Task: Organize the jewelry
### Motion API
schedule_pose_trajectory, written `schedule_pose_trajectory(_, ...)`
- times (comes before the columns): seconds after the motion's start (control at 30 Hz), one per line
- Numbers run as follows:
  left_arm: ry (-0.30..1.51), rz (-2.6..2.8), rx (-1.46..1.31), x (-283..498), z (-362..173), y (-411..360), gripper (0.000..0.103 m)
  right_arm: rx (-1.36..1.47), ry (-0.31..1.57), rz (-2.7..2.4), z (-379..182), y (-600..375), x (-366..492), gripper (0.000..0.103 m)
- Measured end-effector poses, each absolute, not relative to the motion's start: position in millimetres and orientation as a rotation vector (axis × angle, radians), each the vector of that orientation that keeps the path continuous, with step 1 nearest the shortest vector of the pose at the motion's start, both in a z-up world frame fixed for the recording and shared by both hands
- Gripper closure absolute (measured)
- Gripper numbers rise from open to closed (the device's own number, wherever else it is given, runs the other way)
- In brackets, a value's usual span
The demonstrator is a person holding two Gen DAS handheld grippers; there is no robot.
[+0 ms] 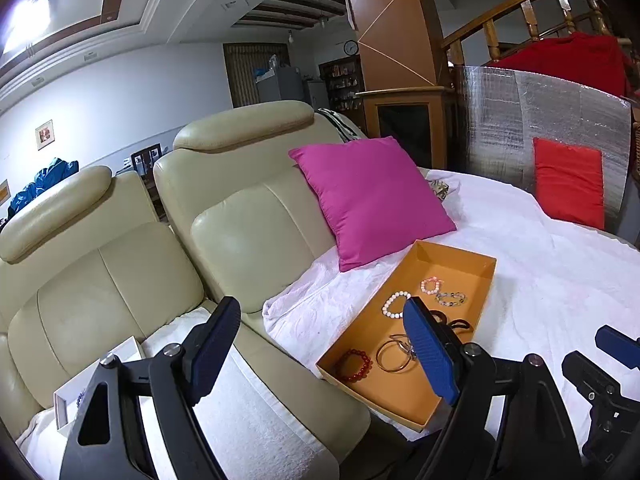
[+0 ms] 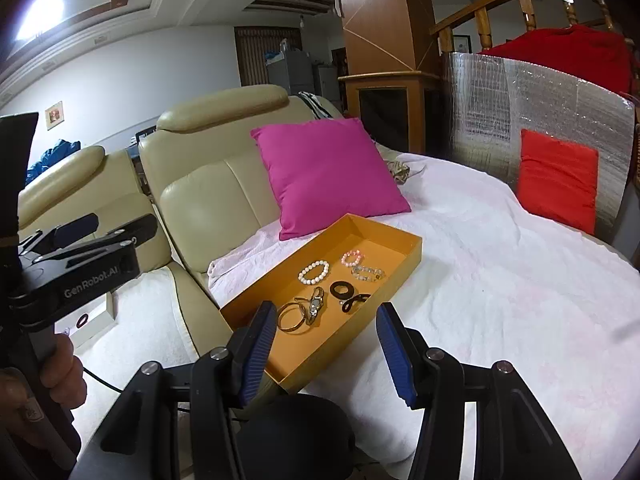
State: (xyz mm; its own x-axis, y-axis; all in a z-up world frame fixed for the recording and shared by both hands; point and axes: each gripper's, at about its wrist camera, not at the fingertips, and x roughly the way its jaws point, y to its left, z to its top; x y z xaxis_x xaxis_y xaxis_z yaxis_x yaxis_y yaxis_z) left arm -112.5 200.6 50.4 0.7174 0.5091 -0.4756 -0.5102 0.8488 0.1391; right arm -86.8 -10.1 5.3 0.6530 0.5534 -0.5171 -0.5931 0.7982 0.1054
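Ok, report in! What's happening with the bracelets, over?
Left hand-held gripper open, empty. Right hand-held gripper open, empty. Bracelets lie in orange tray. Nothing blocking.

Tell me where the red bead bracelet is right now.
In the left wrist view the red bead bracelet lies in the near left corner of the orange tray, just left of the gold bangle. The right wrist view does not show it.
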Motion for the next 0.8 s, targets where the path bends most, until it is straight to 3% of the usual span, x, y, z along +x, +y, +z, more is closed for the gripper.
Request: schedule_pose_trajectory(0.8, 0.517, 0.565, -0.019, -109, 48, 216, 0.019, -0.069, 0.566, 0.625, 12, 5, -76, 0.047)
